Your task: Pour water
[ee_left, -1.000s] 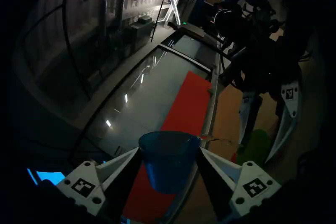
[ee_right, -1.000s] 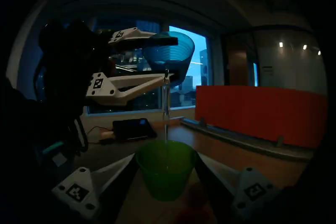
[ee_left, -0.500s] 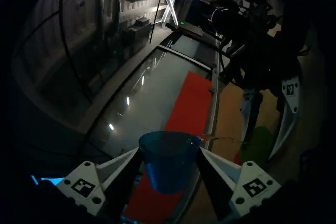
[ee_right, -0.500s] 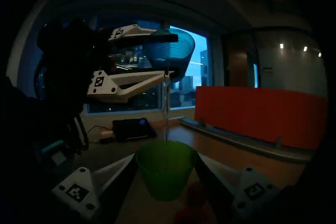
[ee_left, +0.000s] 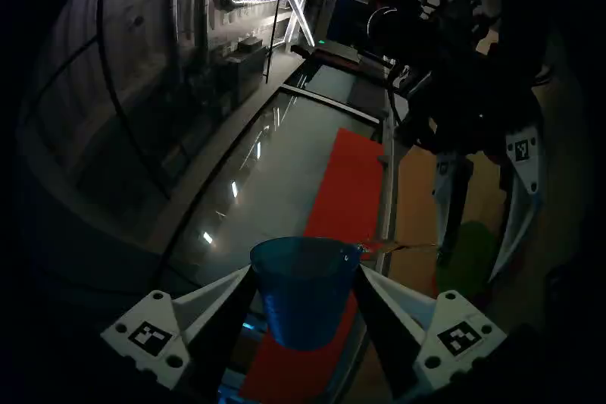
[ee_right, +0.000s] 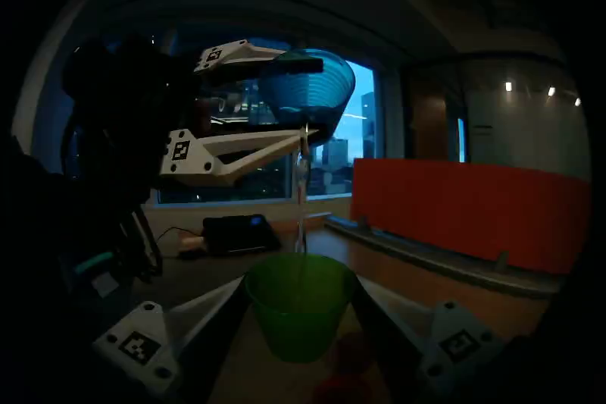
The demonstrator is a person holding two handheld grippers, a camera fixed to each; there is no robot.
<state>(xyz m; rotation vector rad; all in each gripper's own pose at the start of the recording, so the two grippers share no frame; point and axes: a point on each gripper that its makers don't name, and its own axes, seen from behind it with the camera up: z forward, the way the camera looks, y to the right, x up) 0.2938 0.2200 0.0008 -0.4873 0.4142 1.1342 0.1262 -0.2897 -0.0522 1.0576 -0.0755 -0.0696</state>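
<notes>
We are holding the blue cup [ee_right: 307, 93] tilted, clenched in the left tool [ee_left: 304, 271], above the green cup [ee_right: 299, 313], which the right tool [ee_right: 300, 283] is grasping low by the wooden table [ee_right: 424, 283]. A thin stream of water [ee_right: 301, 192] is falling between them. A red partition [ee_right: 470, 207] is standing along the table's edge, and a dark tablet [ee_right: 238, 233] is lying beneath the window [ee_right: 363, 131].

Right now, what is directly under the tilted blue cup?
A thin water stream falls from the blue cup into the green cup below, which the right gripper holds. How much water the green cup contains cannot be seen.
</notes>
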